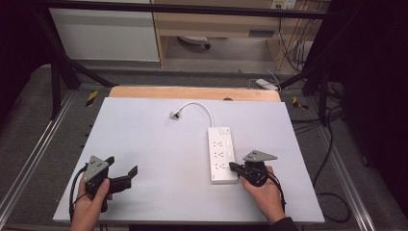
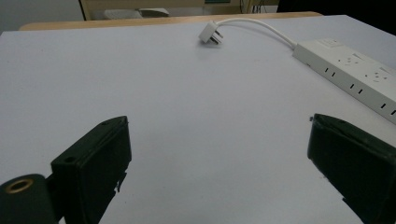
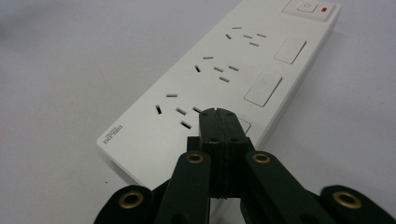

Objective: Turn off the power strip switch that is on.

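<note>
A white power strip [image 1: 221, 154] lies lengthwise on the table, right of centre, with several sockets and a switch at its far end. Its white cable curves back to a plug [image 1: 175, 114] lying loose on the table. My right gripper [image 1: 234, 167] is shut with nothing between its pads, its tips over the near end of the power strip [image 3: 224, 70] by the nearest socket. My left gripper [image 1: 121, 168] rests at the near left, open and empty. In the left gripper view the plug [image 2: 211, 35] and the power strip [image 2: 355, 70] lie ahead, beyond its wide-spread jaws.
The table [image 1: 154, 144] has a pale grey top and a wooden strip along its far edge. Metal frame rails run down both sides. Cables and another power strip [image 1: 267, 84] lie on the floor behind the table.
</note>
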`<state>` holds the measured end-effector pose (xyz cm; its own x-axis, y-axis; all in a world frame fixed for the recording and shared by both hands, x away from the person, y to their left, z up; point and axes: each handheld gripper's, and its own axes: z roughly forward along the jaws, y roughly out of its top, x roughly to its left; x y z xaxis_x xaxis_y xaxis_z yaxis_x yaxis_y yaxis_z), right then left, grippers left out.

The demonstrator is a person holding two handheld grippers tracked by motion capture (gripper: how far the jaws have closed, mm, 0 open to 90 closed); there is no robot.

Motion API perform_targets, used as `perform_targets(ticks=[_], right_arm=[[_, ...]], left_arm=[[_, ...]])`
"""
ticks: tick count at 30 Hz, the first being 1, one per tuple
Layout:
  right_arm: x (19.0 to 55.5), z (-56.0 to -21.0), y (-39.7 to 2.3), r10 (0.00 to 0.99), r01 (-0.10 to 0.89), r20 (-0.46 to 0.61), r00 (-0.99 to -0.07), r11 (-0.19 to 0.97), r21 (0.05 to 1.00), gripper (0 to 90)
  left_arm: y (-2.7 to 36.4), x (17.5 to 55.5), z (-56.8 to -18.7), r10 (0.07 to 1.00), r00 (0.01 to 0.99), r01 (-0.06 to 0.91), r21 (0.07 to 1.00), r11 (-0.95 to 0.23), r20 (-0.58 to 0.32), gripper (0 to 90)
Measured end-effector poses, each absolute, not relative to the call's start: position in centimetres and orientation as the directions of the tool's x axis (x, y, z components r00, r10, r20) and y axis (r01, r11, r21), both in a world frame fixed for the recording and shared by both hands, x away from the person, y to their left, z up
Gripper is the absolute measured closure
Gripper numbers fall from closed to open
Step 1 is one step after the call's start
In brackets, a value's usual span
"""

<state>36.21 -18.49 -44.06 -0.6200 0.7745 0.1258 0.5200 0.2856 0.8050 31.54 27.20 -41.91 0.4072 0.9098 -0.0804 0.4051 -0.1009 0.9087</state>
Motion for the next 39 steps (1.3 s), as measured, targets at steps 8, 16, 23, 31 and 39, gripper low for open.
perform_targets(ticks=[8,16,23,31,39], right_arm=[[36.14,-44.17,-18.63,0.774,0.518,0.131,-0.619,0.277,0.809,90.0],[36.0,-44.18,-18.68,0.772,0.518,0.135,-0.62,0.274,0.81,90.0],[35.96,-44.18,-18.68,0.77,0.514,0.13,-0.624,0.279,0.811,90.0],[35.92,-44.18,-18.62,0.766,0.511,0.13,-0.63,0.283,0.811,90.0],[35.79,-44.33,-18.46,0.758,0.515,0.125,-0.64,0.303,0.802,90.0]], left_arm=[[27.3,31.59,-41.87,0.911,0.406,0.403,0.909,-0.103,-0.077,6.1],[27.32,31.61,-41.88,0.91,0.409,0.404,0.908,-0.108,-0.073,6.0],[27.45,31.57,-41.88,0.91,0.408,0.403,0.909,-0.106,-0.075,5.9],[27.42,31.55,-41.86,0.909,0.41,0.403,0.908,-0.111,-0.071,5.9],[27.43,31.54,-41.85,0.909,0.412,0.402,0.908,-0.116,-0.067,5.9]])
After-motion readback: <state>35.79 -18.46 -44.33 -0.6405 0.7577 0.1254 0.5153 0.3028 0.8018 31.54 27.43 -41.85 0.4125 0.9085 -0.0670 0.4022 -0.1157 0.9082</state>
